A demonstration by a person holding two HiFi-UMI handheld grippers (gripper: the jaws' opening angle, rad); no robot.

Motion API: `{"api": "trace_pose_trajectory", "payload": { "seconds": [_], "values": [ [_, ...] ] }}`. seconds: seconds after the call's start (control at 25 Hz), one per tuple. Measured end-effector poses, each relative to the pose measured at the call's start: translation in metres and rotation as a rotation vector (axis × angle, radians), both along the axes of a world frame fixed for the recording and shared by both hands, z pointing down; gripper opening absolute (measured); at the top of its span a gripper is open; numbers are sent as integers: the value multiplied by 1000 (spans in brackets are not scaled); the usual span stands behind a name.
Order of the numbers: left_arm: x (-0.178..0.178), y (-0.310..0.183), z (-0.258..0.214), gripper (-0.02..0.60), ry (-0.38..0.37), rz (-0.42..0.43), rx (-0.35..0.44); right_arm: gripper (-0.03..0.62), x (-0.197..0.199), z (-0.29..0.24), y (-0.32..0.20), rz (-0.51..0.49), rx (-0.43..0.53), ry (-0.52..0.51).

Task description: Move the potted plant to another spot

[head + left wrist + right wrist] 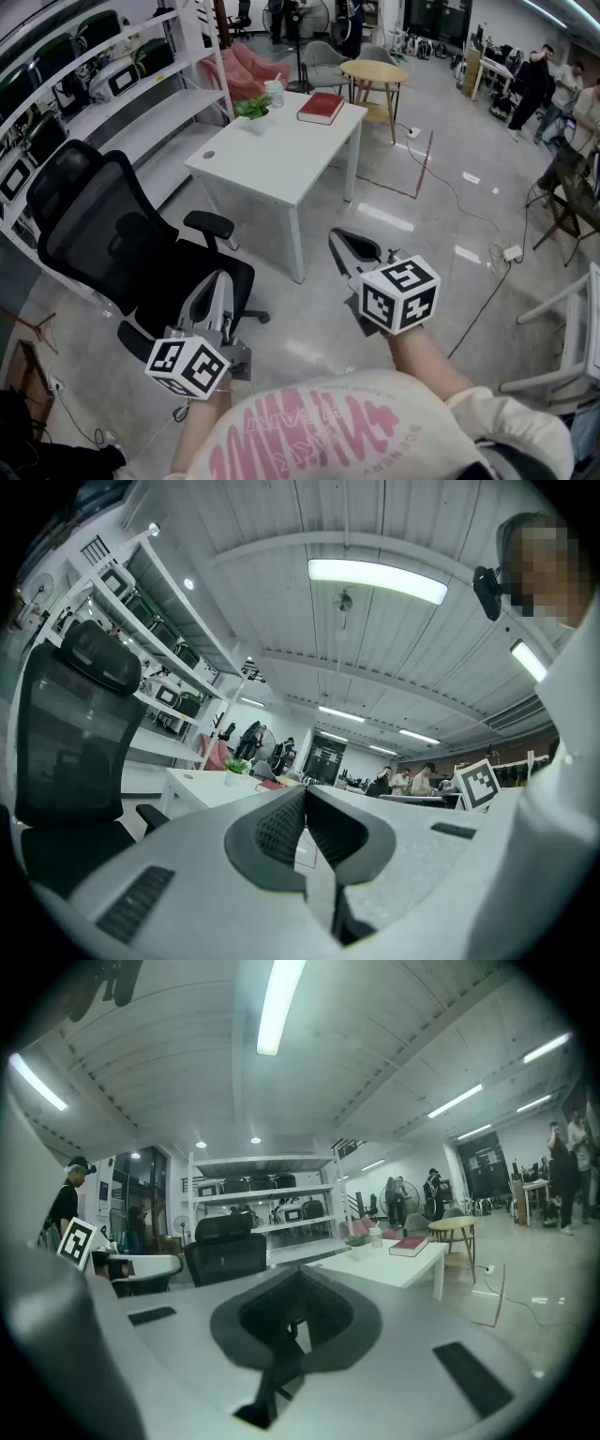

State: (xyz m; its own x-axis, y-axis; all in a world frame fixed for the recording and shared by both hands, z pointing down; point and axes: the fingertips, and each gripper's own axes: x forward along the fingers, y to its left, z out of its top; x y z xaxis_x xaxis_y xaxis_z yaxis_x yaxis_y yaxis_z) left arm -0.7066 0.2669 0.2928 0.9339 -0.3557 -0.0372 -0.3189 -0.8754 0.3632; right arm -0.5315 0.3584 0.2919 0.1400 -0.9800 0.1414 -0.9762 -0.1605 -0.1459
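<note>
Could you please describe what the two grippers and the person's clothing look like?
Both the left gripper and the right gripper have smooth light-grey shells with dark ribbed pads. Each carries a white cube with black square markers. The person wears a cream top with pink lettering.

Garment: cream sweatshirt [412,405], pink lettering across the front. Left gripper [218,279] and right gripper [338,236]: pale grey moulded shells with dark rectangular insets, dark textured pads [279,829]. Left cube [187,366] and right cube [400,293]: white, black square markers on each visible face
</note>
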Motion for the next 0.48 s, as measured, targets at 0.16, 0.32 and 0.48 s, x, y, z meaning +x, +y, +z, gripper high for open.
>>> {"api": "trace_pose_trajectory", "payload": {
  "seconds": [0.16, 0.32, 0.48],
  "values": [
    [3, -1, 2, 3, -1, 2, -4, 6, 3, 2, -2, -4, -5, 0],
    [9, 0, 0, 3, -1, 1, -7, 6, 11, 2, -2, -6, -8, -2],
    [19, -1, -2, 4, 3, -3, 1, 6, 20, 3, -1, -12, -8, -3]
  ]
}}
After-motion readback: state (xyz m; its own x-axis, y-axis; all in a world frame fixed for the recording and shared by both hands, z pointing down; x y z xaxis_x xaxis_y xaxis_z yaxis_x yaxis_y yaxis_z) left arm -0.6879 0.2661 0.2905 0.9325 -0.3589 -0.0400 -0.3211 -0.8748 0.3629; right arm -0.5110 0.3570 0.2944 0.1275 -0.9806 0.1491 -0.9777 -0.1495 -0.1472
